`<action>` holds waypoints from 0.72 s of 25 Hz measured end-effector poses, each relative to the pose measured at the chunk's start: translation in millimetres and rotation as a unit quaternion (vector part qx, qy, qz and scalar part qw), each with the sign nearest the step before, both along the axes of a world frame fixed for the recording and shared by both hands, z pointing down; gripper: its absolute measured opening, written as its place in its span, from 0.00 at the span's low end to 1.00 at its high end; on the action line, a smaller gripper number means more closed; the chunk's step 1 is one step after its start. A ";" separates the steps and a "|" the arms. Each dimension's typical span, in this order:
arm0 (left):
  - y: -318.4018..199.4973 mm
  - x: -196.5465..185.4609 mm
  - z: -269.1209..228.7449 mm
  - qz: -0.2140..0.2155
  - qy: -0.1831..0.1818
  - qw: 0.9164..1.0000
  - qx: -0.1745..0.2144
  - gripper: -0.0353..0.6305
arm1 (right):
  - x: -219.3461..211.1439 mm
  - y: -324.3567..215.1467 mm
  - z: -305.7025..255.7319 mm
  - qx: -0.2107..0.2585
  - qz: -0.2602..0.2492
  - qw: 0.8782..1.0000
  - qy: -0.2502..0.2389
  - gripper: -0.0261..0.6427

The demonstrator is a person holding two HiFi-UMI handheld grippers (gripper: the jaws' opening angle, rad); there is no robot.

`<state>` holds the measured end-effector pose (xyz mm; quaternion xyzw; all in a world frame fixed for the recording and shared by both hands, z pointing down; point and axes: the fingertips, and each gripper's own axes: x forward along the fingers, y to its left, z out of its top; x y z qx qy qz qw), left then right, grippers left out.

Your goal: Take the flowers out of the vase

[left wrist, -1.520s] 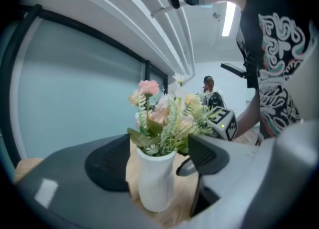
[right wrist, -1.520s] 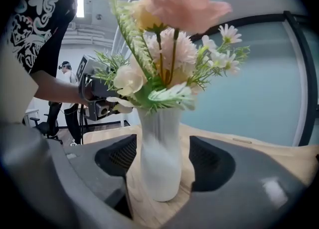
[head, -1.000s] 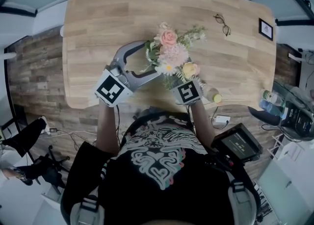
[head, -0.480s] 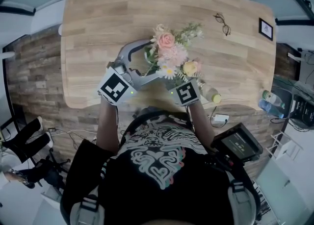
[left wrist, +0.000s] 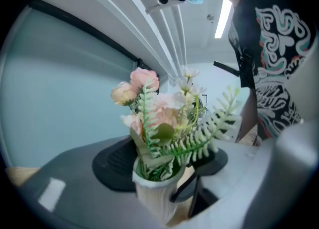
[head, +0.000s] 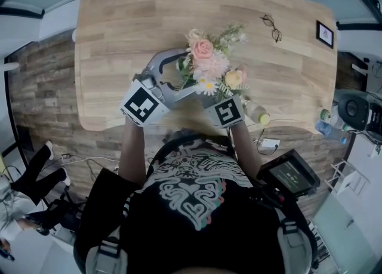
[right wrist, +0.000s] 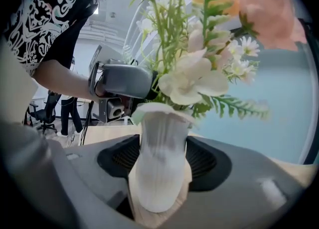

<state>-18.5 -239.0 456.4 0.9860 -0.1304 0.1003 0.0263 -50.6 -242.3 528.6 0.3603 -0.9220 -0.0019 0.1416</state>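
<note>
A bouquet of pink, cream and yellow flowers with green fern fronds stands in a white ribbed vase on the wooden table, near its front edge. My left gripper reaches in from the left. Its jaws are closing round the vase's rim and the stems, with a gap still showing beside the right pad. From the near side, my right gripper is shut on the vase's narrow body. In the head view the flowers hide the vase and the right gripper's fingertips.
A pair of glasses and a small black frame lie at the table's far right. A bottle lies by the front edge, just right of my right gripper. The person's torso is close behind both grippers.
My left gripper has edged slightly toward the bouquet. The right gripper, the vase and the flowers stay where they were.
</note>
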 end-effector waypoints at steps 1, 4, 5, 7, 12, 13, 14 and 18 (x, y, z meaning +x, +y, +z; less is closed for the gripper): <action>-0.6 0.2 0.2 0.000 0.002 1.000 -0.004 0.51 | -0.1 -0.3 0.1 -0.001 0.000 1.000 -0.001 0.47; -2.4 0.6 -0.5 -0.002 0.002 1.000 -0.005 0.51 | 0.3 -1.2 -0.3 -0.003 0.000 1.000 -0.002 0.47; -2.7 0.9 -1.0 -0.003 0.002 1.000 -0.003 0.50 | 0.6 -1.3 -0.6 -0.003 -0.001 1.000 -0.001 0.47; -2.8 1.1 -1.5 -0.004 0.002 1.000 0.000 0.49 | 0.9 -1.0 -0.9 -0.002 -0.001 1.000 -0.002 0.47; -4.3 -2.3 0.8 -0.012 -0.001 1.000 0.004 0.39 | -0.2 0.7 0.6 0.000 -0.003 1.000 -0.005 0.47; -4.6 -3.1 0.8 -0.013 -0.003 1.000 0.004 0.36 | -0.4 1.1 0.5 -0.001 -0.003 1.000 -0.004 0.47; -4.8 -3.8 0.5 -0.015 -0.005 1.000 0.004 0.35 | -0.6 1.6 0.2 -0.001 -0.004 1.000 -0.003 0.47; -6.7 -5.1 -0.6 -0.025 -0.011 1.000 0.004 0.29 | -0.4 2.4 -2.2 -0.001 -0.006 1.000 -0.004 0.47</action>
